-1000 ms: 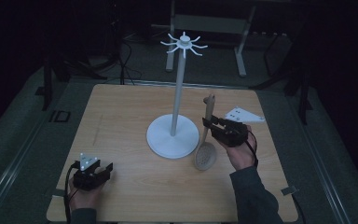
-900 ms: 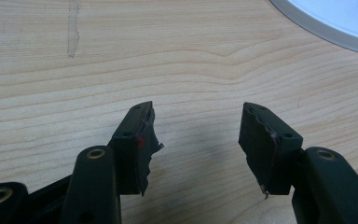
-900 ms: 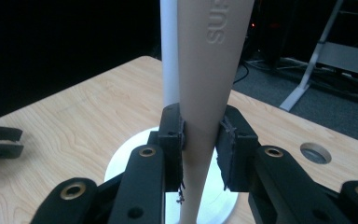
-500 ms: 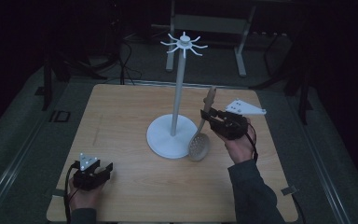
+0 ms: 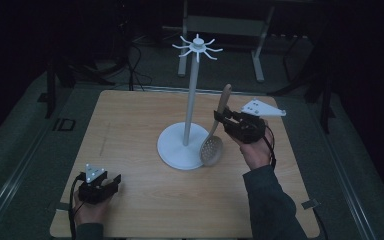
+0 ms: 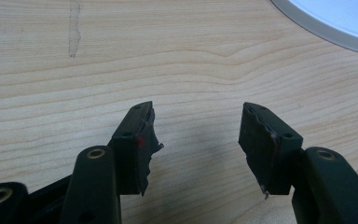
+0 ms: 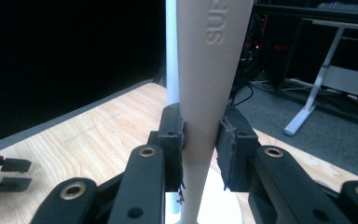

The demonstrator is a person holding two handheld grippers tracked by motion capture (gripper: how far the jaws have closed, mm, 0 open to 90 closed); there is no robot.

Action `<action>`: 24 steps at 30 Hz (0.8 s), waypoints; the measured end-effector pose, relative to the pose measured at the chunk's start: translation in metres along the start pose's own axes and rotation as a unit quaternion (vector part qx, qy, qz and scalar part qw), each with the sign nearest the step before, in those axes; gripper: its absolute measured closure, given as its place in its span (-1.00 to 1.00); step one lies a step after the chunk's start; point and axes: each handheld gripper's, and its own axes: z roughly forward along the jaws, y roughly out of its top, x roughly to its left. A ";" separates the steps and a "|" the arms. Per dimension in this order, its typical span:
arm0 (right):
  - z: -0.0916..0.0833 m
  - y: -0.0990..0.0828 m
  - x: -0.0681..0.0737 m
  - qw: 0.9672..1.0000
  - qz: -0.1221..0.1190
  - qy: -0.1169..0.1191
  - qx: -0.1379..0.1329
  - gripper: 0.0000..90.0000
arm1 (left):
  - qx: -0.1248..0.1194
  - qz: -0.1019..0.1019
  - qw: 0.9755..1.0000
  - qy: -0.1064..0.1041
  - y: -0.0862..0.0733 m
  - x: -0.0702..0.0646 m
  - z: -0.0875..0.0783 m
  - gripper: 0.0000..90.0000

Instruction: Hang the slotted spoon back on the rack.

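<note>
Standing clamped (upright) in right hand-held gripper (image 7: 200, 149): slotted spoon (image 5: 216, 135)

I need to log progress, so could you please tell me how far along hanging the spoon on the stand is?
Done: the right claw is shut on the spoon handle, and the spoon is held upright beside the stand. In hand: carrying it near the pole, bowl low by the base. Left: likely raising it to a hook at the top and releasing. The left claw rests open on the table.
</note>
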 end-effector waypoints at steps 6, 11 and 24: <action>0.000 0.007 0.001 1.000 -0.004 0.000 -0.007 0.62 | -0.002 -0.001 1.000 0.000 0.000 0.001 0.000 0.01; -0.001 0.012 0.001 1.000 -0.007 -0.003 -0.009 0.62 | 0.000 -0.002 1.000 0.000 0.000 0.001 0.000 0.01; -0.003 0.026 0.002 1.000 -0.013 -0.002 -0.018 0.62 | 0.000 -0.001 1.000 0.001 0.000 0.001 0.000 0.01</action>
